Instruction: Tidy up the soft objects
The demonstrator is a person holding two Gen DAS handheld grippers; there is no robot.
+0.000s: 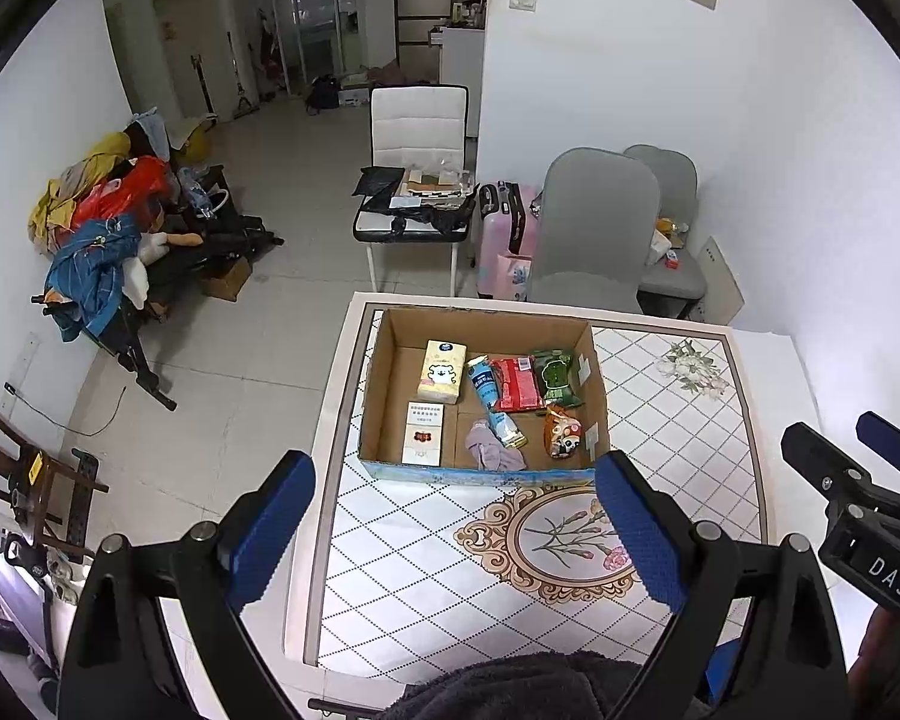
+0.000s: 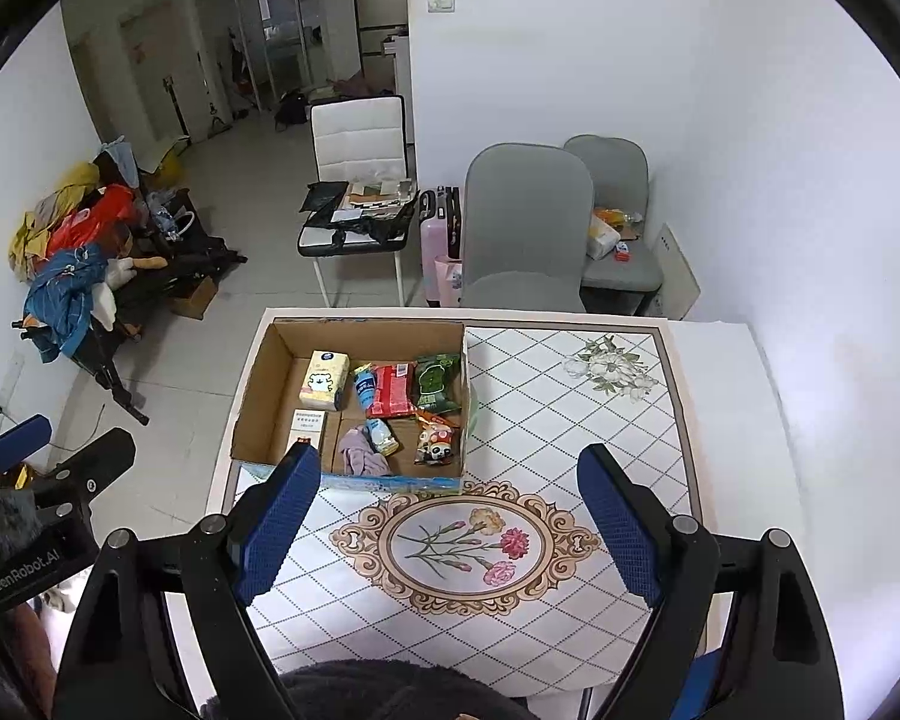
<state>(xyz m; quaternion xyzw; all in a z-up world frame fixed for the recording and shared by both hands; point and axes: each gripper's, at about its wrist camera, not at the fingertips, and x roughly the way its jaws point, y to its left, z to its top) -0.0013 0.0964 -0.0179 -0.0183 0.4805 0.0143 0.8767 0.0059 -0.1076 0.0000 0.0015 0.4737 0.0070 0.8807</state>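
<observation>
Both claws, left (image 1: 453, 531) and right (image 2: 447, 519), hang spread and empty above the tabletop (image 2: 570, 432), short of the box (image 2: 258, 384) holding packets and a cloth (image 2: 360, 450).

table (image 2: 570, 420) right: bare | cardboard box (image 2: 258, 384) left: walls block sideways entry

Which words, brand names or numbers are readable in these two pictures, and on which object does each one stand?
"DAS": white letters on the black body of the right gripper, seen from the left wrist view; the word seems cut off.
"GenRobot.AI": on the body of the left gripper, seen from the right wrist view.
Too small or blurred to read: the print on the tissue pack, white carton, red packet and green packet in the cardboard box.
</observation>
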